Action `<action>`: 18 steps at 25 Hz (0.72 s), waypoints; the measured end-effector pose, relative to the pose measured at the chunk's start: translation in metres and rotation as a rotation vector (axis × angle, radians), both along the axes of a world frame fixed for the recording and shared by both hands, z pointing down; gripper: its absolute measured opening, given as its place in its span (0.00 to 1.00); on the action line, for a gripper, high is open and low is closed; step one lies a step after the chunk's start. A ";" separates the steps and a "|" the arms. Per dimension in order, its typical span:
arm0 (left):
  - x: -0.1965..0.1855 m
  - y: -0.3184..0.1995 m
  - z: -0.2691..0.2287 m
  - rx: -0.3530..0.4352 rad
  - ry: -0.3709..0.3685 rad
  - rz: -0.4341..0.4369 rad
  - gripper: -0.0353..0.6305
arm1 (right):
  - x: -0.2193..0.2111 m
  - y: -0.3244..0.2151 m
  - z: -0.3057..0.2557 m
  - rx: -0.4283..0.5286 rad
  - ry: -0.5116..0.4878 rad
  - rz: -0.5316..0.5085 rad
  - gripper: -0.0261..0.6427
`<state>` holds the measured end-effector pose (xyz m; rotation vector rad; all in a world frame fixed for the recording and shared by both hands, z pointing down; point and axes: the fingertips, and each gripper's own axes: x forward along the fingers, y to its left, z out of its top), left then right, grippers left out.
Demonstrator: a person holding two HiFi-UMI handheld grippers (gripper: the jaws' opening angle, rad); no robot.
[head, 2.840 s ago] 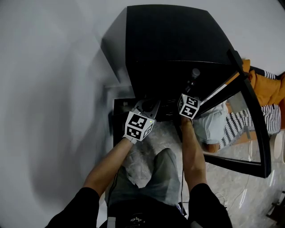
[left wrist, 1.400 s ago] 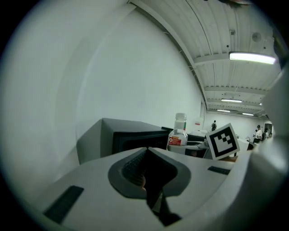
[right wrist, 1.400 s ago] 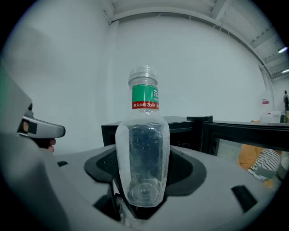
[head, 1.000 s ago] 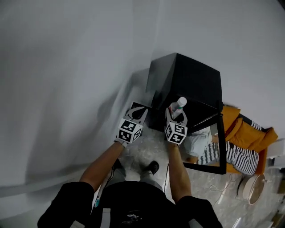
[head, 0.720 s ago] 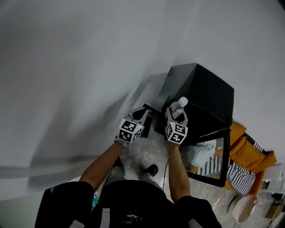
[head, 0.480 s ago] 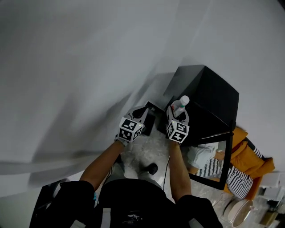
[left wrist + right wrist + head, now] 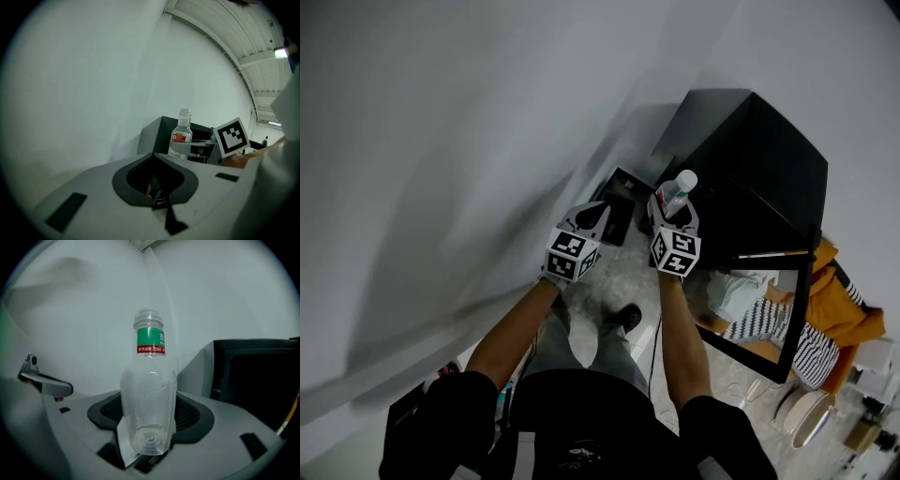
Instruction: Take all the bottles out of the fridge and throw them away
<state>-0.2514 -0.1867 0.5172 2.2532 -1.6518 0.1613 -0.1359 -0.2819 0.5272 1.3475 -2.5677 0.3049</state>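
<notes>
right gripper [image 7: 149, 439]: jaws clamped on the lower body of a clear plastic bottle [image 7: 149, 394], base seated between the pads. bottle upright, green-and-red label band under the neck, no cap to be seen, apparently empty. the low grip likely keeps the neck clear and the bottle steady for carrying.

left gripper [image 7: 157, 190]: jaws closed together, nothing between them. held level beside the right one, apart from it; seems merely idle.

location of bottle: out of the fridge [image 7: 759, 141], in the air ahead of the person, between the white wall [image 7: 441, 141] and the fridge's left side.

fridge: black, small, on the floor; glass door [image 7: 769, 309] swung open to the right. interior too dark to tell whether other bottles remain.

dark open box [image 7: 628, 183]: on the floor by the wall, just beyond the left gripper; probably the bin, hence the probable drop point.

step judged: carrying to disposal; release not yet made.
</notes>
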 end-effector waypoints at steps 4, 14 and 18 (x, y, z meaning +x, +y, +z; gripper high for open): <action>0.006 0.009 0.050 -0.061 0.004 0.018 0.06 | -0.002 0.020 0.058 -0.065 0.027 -0.018 0.49; 0.014 -0.012 0.169 -0.135 0.013 0.056 0.06 | -0.010 0.019 0.202 -0.158 0.044 -0.062 0.49; 0.018 -0.015 0.214 -0.164 0.011 0.065 0.06 | -0.012 0.023 0.251 -0.189 0.039 -0.067 0.49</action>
